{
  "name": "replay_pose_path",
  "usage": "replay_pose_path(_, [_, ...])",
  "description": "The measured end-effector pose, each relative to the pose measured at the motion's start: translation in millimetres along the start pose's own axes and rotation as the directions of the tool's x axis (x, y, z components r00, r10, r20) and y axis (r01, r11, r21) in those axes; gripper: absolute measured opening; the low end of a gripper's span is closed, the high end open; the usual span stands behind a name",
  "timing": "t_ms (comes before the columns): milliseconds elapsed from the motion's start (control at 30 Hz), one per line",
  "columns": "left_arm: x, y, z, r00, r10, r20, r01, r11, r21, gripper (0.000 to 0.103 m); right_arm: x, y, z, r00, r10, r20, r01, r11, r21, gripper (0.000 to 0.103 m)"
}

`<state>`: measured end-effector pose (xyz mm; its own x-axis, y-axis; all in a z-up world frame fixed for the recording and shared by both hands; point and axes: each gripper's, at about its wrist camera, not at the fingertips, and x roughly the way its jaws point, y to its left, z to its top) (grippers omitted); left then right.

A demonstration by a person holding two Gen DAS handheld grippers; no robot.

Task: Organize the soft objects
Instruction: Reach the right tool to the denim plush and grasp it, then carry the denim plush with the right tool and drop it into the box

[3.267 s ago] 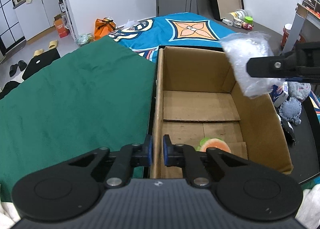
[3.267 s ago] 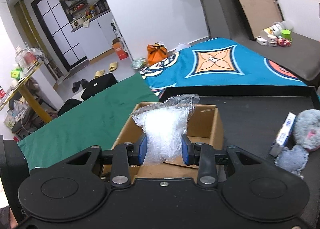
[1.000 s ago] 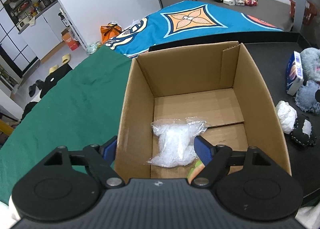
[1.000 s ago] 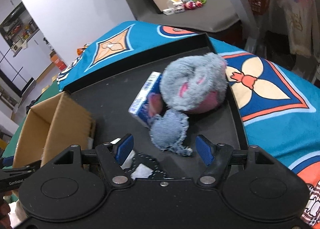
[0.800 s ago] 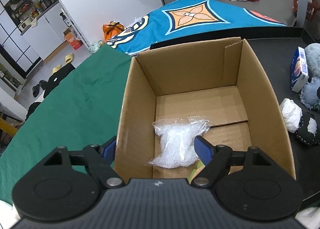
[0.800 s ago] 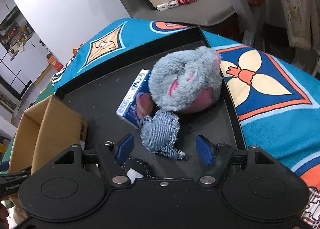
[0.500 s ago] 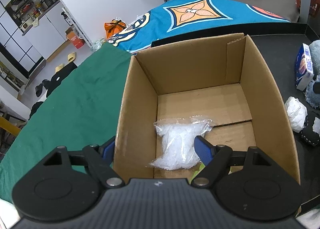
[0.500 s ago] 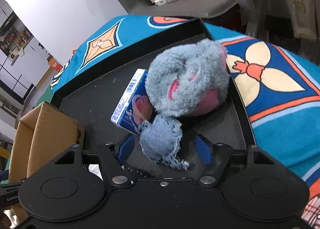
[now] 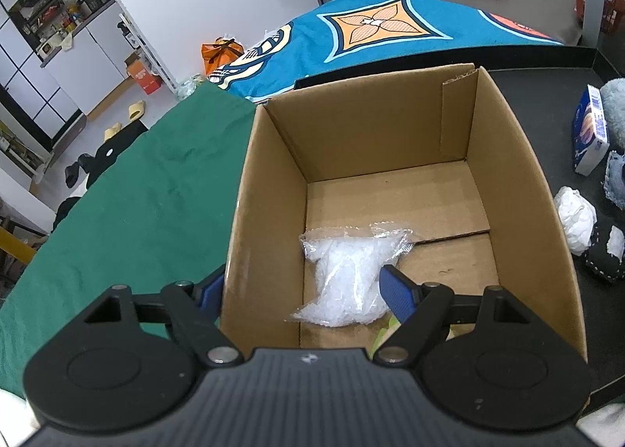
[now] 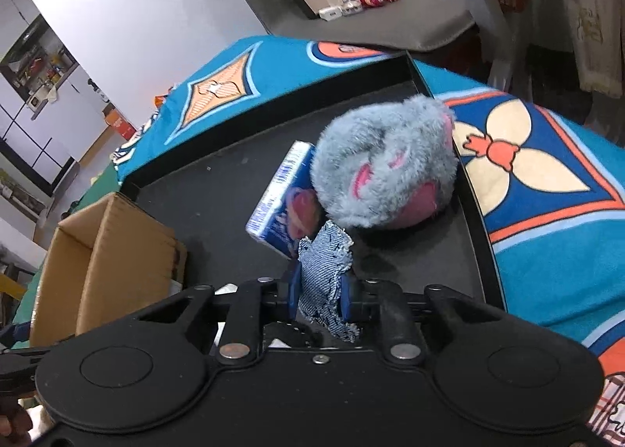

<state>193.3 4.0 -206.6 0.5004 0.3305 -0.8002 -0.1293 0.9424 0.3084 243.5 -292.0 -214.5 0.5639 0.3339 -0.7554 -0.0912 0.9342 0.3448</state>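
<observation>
Right gripper [image 10: 318, 292] clamped on frayed denim patch [image 10: 325, 269], lower centre; left gripper [image 9: 300, 290] wide open over cardboard box [image 9: 519, 173], empty.

Cardboard box [image 9: 390, 126]: open-top, upright on black tray. Clear crinkly plastic bag [image 9: 351, 271] lies flat on box floor, near front wall. Denim scrap [image 10: 324, 271], frayed edges, pinched upright right of box. Grey/pink plush [image 10: 384, 161] further right; white wad [image 9: 576, 218] just beside box's right wall.

Plastic bag [image 9: 351, 275] in box [image 9: 519, 158], tissue [image 9: 576, 218] outside.
</observation>
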Motion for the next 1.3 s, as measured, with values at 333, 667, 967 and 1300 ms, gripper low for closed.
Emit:
replay_pose_path(333, [-6.2,12.3,-5.1,0.999,-0.046,0.018,0.047,0.998,-0.035,0.079,-21.4,25.6,5.1,0.999,0.026,0.047,-0.024,0.999,-0.04,0.02])
replay_pose_path(667, [-9.3,27.6,-7.4,0.995,-0.086,0.046,0.089,0.993,-0.079,0.079,-33.2,58.7,8.0,0.991,0.097,0.09,-0.087,0.99,-0.109,0.02])
replay_pose_path(967, [-11.7,38.4,-15.0,0.988,-0.136,0.075,0.143,0.985,-0.101,0.079,-35.4,90.5,4.7,0.98,0.157,0.12,-0.135,0.976,-0.173,0.02])
replay_pose_path(1300, [-8.8,54.2,-22.4,0.98,-0.179,0.09,0.19,0.972,-0.138,0.053,-30.1,128.3,0.2,0.973,0.203,0.114,-0.173,0.958,-0.229,0.02])
